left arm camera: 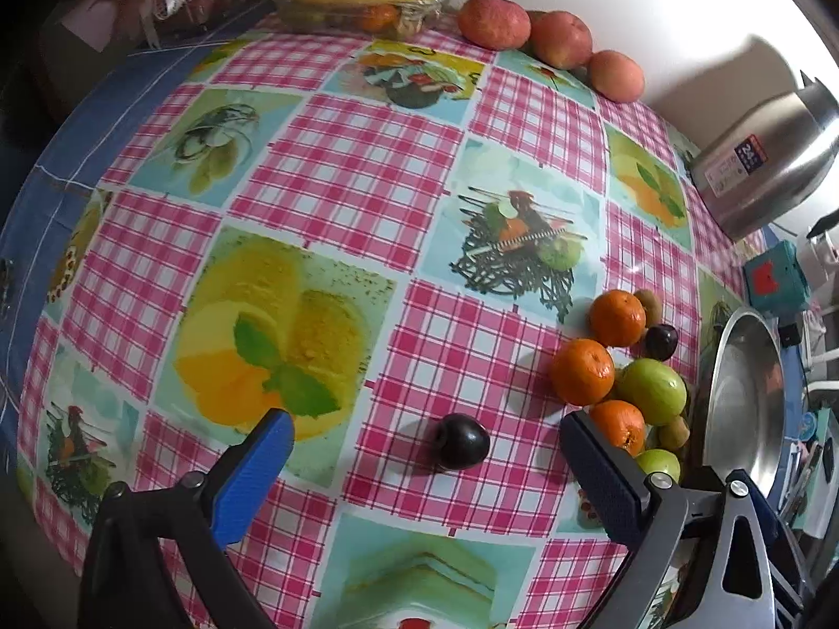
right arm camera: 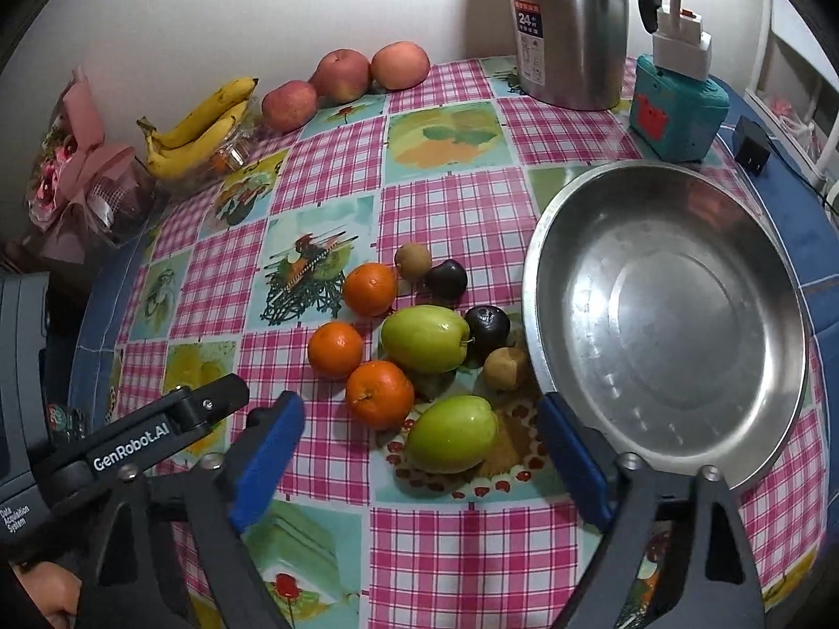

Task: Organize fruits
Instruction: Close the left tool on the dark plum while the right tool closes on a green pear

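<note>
A lone dark plum (left arm camera: 461, 442) lies on the checked tablecloth between the blue fingers of my left gripper (left arm camera: 425, 427), which is open and apart from it. Just right of it is a heap of fruit: tangerines (left arm camera: 582, 371), green fruits (left arm camera: 653, 390), another plum (left arm camera: 660, 342). My right gripper (right arm camera: 419, 403) is open over the near green fruit (right arm camera: 452, 440), whose sides are clear of the pads; a tangerine (right arm camera: 379, 393) sits just left of it. The empty steel bowl (right arm camera: 666, 314) stands right of the heap. The left gripper's black body (right arm camera: 157, 430) shows at lower left.
Three apples (right arm camera: 341, 76) and bananas (right arm camera: 199, 126) on a clear container line the back wall. A steel flask (right arm camera: 569, 26) and a teal box (right arm camera: 676, 105) stand behind the bowl. A wrapped bouquet (right arm camera: 78, 178) sits at the far left, beside the table's blue edge.
</note>
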`<state>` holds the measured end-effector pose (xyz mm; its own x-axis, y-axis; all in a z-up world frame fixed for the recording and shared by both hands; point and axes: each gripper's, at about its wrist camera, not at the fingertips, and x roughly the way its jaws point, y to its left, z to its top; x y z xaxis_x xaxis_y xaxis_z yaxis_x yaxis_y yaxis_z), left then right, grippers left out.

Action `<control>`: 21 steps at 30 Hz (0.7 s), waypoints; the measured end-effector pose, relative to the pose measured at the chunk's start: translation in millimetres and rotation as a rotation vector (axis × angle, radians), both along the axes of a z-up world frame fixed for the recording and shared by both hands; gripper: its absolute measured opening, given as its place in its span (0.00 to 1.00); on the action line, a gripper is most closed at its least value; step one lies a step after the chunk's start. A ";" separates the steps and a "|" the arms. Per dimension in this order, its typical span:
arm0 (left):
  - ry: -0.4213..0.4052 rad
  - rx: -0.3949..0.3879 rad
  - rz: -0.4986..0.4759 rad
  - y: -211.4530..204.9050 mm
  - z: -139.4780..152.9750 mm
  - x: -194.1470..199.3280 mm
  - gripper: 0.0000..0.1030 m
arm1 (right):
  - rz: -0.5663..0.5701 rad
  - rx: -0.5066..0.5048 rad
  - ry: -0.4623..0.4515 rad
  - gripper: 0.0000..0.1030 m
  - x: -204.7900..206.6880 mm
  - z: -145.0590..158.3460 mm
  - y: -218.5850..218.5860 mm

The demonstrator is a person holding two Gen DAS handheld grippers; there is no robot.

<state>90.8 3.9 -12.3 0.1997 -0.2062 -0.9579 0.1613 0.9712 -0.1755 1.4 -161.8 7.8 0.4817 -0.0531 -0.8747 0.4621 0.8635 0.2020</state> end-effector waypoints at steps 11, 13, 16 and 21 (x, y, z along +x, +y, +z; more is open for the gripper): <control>0.028 0.057 -0.066 -20.5 -21.5 0.4 0.90 | 0.056 -0.013 0.062 0.66 0.5 -14.0 5.0; 0.025 0.073 -0.084 -26.1 -24.4 -0.5 0.88 | 0.073 -0.030 0.078 0.63 1.5 -16.7 7.2; 0.025 0.095 -0.102 -32.0 -29.8 -1.5 0.85 | 0.095 -0.037 0.101 0.60 3.8 -22.2 11.0; 0.026 0.110 -0.119 -34.7 -34.5 -4.1 0.83 | 0.122 -0.067 0.153 0.58 6.6 -31.3 15.2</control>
<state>86.7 -30.8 -46.8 0.1548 -0.1210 -0.9805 0.2734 0.9590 -0.0752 8.1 -146.6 -23.4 0.3502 -0.0634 -0.9345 0.3742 0.9241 0.0775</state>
